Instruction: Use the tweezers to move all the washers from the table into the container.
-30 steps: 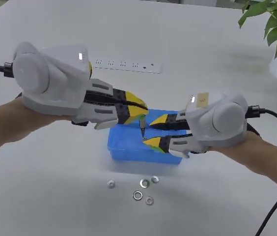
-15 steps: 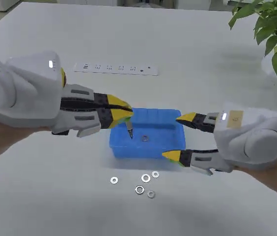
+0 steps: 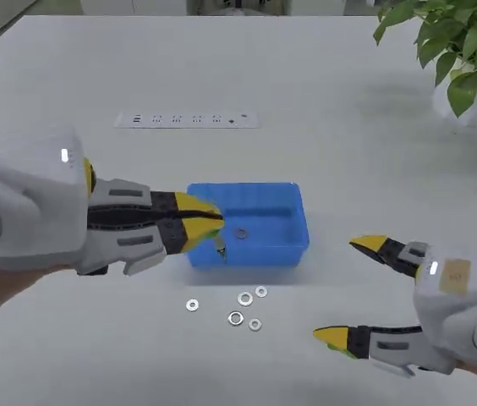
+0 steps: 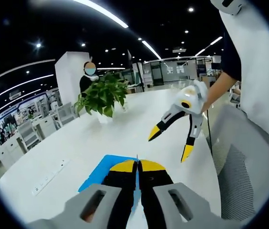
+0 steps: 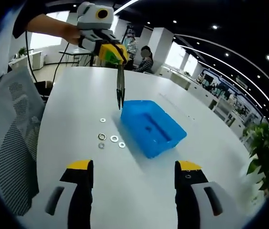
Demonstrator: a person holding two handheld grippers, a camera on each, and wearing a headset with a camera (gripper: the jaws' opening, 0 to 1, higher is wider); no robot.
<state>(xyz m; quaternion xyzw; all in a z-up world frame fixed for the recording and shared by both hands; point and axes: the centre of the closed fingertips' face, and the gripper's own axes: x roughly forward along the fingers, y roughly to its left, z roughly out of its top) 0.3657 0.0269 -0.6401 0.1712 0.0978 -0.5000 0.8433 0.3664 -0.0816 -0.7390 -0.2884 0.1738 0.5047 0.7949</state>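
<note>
Left gripper (image 3: 212,222) and right gripper (image 3: 333,289) are each presenting a rounded white housing, black jaws with yellow tips and a small glowing light.

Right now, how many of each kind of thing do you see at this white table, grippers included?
Blue plastic container: 1
Small silver metal washers on the table: 5
Silver washer inside that container: 1
Thin metal tweezers: 1
White power strip: 1
Green leafy plant: 1
Yellow-tipped grippers, left gripper and right gripper: 2
Total: 12
</note>
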